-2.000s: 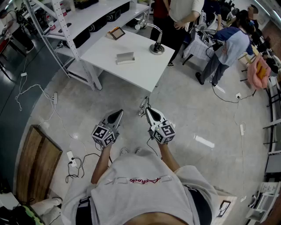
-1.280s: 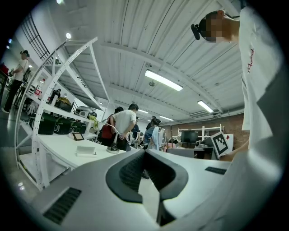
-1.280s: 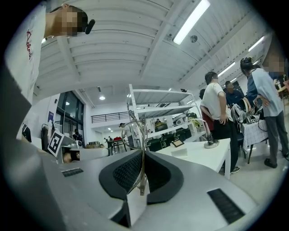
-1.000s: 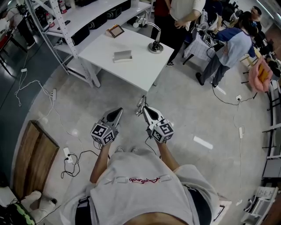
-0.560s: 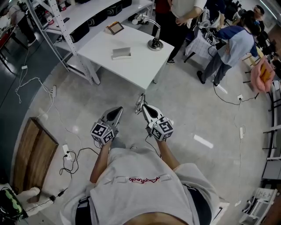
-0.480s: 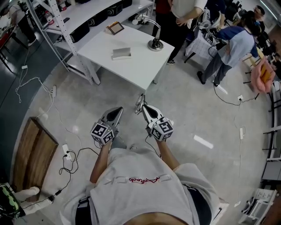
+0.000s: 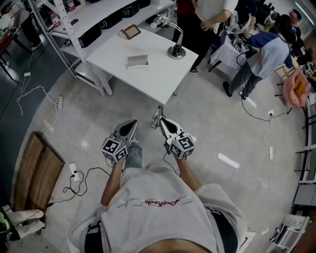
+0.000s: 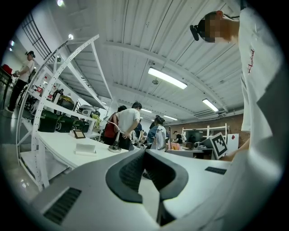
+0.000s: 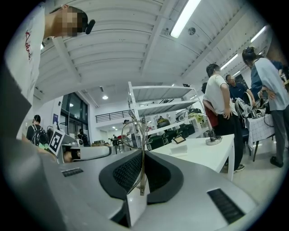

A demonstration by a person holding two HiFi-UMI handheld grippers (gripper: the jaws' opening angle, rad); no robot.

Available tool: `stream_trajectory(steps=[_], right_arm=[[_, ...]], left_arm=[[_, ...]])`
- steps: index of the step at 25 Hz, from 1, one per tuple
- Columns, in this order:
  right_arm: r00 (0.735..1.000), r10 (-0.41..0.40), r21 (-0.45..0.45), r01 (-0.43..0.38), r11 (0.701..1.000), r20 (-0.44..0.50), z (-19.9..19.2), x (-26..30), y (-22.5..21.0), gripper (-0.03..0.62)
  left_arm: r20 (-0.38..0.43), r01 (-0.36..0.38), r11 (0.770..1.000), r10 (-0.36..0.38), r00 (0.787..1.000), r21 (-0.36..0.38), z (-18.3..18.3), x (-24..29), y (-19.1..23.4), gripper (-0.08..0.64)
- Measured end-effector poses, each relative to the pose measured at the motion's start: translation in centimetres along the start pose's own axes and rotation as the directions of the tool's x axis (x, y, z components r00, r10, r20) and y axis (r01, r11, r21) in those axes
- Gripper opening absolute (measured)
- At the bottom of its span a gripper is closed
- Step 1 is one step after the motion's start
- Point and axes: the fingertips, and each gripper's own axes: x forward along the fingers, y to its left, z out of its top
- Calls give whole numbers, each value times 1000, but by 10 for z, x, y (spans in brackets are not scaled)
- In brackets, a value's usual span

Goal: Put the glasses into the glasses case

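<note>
The head camera is looking steeply down from above the person's shoulders, taking in the floor, the left gripper (image 7: 132,126) and right gripper (image 7: 160,121) close below it, and the white table (image 7: 158,79) farther ahead. The left gripper camera is riding low behind its own closed jaws and facing level along them, while the right gripper camera is doing the same with the glasses (image 9: 143,158) standing right before its lens. All three views are sharing that table and the shelving rack (image 7: 98,15) beyond it, the gripper views seeing them from low down and side-on.
</note>
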Motion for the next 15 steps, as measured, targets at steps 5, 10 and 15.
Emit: stream_trajectory(steps=[5,10,15], right_arm=[[1000,-13,-6,13,1000,-2,1,19,-17,12],[1000,-22,-15,22,1000,-4,6,45,-37,12],[1000,-31,-23,31,999,-6,11,80,-55,12]], left_arm=[[4,17,1000,-17,1000,-5,1,20,18,14],[5,35,999,-35,999,-4,8,43,41,14],[14,47,999,-47,999,-3,20,65,74,14]])
